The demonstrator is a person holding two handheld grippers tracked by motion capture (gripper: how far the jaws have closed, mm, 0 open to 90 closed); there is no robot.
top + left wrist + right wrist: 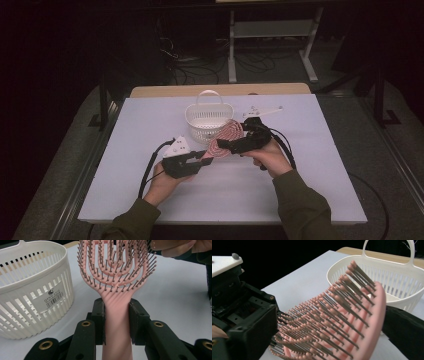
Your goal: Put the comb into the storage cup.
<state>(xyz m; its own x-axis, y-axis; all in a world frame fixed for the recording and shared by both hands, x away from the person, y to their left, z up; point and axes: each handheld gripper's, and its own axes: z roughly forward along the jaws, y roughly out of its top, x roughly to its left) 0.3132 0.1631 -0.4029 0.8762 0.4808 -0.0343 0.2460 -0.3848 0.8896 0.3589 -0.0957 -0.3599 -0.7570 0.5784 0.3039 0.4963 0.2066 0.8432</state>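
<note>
We found the left gripper (117, 322) pinching the pink hairbrush (117, 287) by its handle, one black pad pressed to each side of the neck just below the bristle head. The head rose straight ahead of the jaws, bristles facing the camera. In the high view the right gripper (226, 145) met the brush head (226, 136) from the other side; whether its jaws were spread or pressed together we could not tell. Beyond and to the left of the left gripper's jaws stood the white slotted basket (32, 295) on the pale table (180, 302), just beside the brush head.
</note>
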